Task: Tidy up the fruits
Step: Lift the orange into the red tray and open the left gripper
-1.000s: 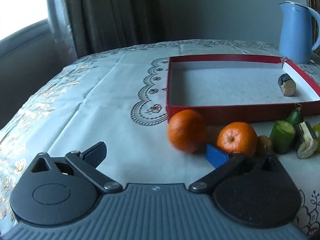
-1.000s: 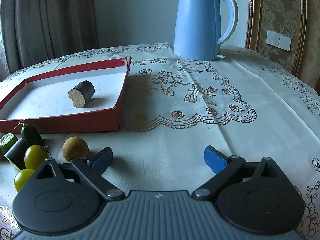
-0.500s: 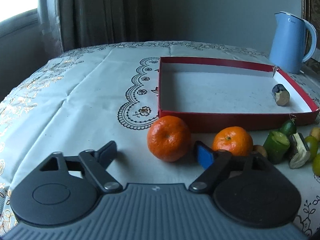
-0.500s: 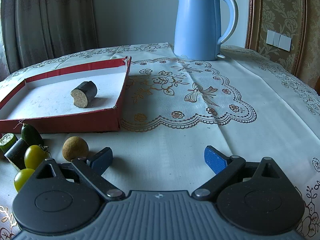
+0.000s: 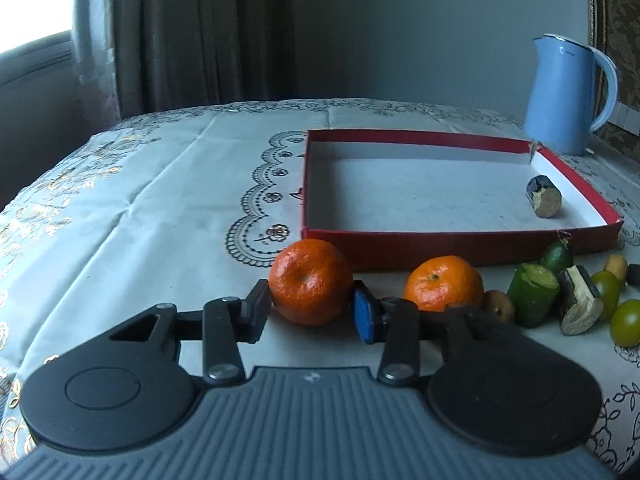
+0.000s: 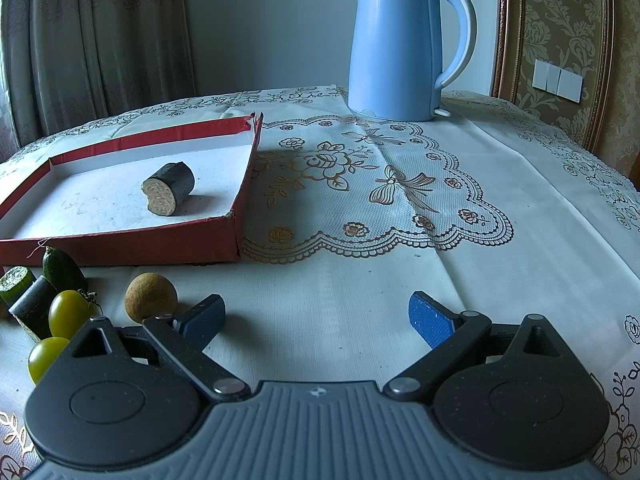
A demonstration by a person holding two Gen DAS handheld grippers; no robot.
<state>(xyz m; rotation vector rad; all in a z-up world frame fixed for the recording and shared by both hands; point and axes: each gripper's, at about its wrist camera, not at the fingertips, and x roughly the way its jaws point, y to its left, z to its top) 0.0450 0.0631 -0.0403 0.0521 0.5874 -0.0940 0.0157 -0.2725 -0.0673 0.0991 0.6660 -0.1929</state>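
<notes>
Grasping step: left gripper [image 5: 312,310] just closing, seemingly clamped on near orange [image 5: 311,282], right gripper [image 6: 316,316] idle agape; next, lifting into red box [image 5: 460,246].

Daylight from a window [image 5: 36,32] falls past brown curtains [image 5: 200,32] onto a plain grey wall [image 5: 400,20] and a cloth-covered table [image 6: 500,220].

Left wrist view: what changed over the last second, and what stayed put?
The left hand-held gripper has just been closing, and its pads now sit against the nearer tangerine. The right hand-held gripper stayed open over bare cloth; the red tray and kettle did not move.
</notes>
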